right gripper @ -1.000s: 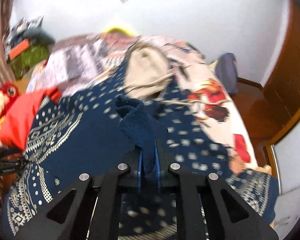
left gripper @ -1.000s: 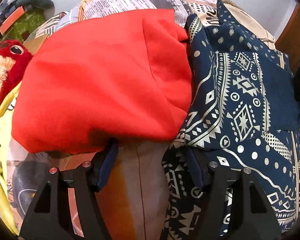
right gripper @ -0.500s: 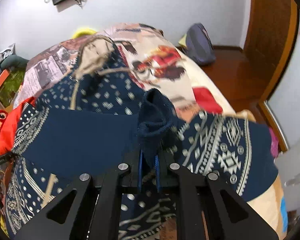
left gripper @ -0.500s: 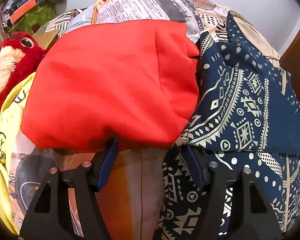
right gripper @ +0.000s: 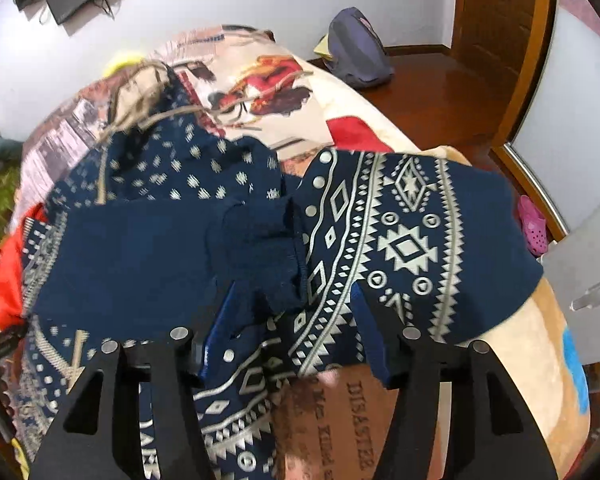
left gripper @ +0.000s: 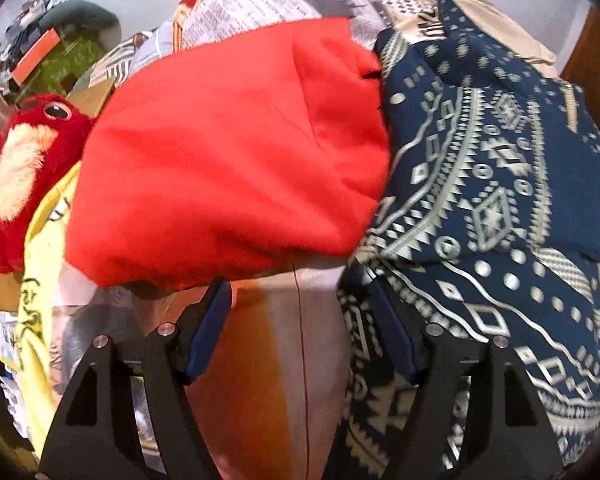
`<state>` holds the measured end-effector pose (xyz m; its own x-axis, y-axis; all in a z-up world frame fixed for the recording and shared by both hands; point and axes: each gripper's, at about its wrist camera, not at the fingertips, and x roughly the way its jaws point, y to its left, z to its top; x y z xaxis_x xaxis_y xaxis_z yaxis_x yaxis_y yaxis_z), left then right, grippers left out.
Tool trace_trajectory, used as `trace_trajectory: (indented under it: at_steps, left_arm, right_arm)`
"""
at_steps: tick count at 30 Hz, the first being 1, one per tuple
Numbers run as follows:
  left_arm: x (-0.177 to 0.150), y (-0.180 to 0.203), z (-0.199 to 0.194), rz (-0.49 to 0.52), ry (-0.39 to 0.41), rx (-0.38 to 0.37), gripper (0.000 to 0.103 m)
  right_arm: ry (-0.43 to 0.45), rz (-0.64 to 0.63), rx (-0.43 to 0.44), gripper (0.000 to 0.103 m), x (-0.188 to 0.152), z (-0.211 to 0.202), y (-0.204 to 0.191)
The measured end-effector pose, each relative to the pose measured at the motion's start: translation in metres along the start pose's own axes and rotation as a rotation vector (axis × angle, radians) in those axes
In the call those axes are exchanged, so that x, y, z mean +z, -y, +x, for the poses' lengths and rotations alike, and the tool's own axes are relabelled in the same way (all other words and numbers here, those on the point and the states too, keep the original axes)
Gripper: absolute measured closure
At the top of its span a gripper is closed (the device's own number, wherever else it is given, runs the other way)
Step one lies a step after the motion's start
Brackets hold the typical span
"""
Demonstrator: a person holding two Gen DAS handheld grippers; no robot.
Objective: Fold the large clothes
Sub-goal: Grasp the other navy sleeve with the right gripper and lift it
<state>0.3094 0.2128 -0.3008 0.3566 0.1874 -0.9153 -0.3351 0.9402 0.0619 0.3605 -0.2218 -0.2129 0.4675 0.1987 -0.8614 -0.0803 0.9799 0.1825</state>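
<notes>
A navy hoodie (right gripper: 412, 240) with a cream pattern lies spread on the bed, one sleeve folded across its body. The plain navy sleeve cuff (right gripper: 260, 248) rests loose just ahead of my right gripper (right gripper: 294, 292). Its jaws are opening, and the pads stand off the cuff on both sides. In the left wrist view the same hoodie (left gripper: 500, 200) fills the right side, beside a red garment (left gripper: 228, 152). My left gripper (left gripper: 300, 300) hovers at the near edges of both; its jaws are opening with only bedspread between them.
A printed bedspread (left gripper: 268, 360) covers the bed. A red plush toy (left gripper: 16, 176) and a yellow cloth (left gripper: 40, 280) lie at the left. Past the bed are a grey bag (right gripper: 356, 56) on the wooden floor, a wooden door (right gripper: 500, 20) and a pink shoe (right gripper: 534, 224).
The right gripper was shut on the cuff and carried the sleeve over the hoodie; now its jaws stand apart and the cuff lies loose. The left gripper has hardly moved.
</notes>
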Motion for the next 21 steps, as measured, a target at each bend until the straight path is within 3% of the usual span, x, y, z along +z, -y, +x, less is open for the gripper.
trace_trajectory:
  at_steps: [9, 11, 13, 17, 21]
  left_arm:
    - [0.012, 0.016, -0.078, 0.032, 0.136, -0.080, 0.032]
    - [0.022, 0.026, -0.095, 0.043, 0.175, -0.106, 0.032]
    - [0.031, 0.041, -0.111, 0.060, 0.212, -0.140, 0.031]
    - [0.051, 0.080, -0.132, 0.130, 0.268, -0.185, 0.027]
    - [0.064, 0.119, -0.135, 0.187, 0.294, -0.231, 0.019]
  right_arm:
    - [0.112, -0.041, -0.002, 0.049, 0.011, -0.064, 0.016]
    - [0.145, -0.041, -0.006, 0.043, 0.014, -0.079, 0.022]
    - [0.180, -0.031, -0.009, 0.031, 0.016, -0.092, 0.031]
    - [0.221, -0.013, -0.026, 0.030, 0.017, -0.104, 0.052]
    - [0.184, 0.054, -0.054, 0.028, 0.017, -0.090, 0.080]
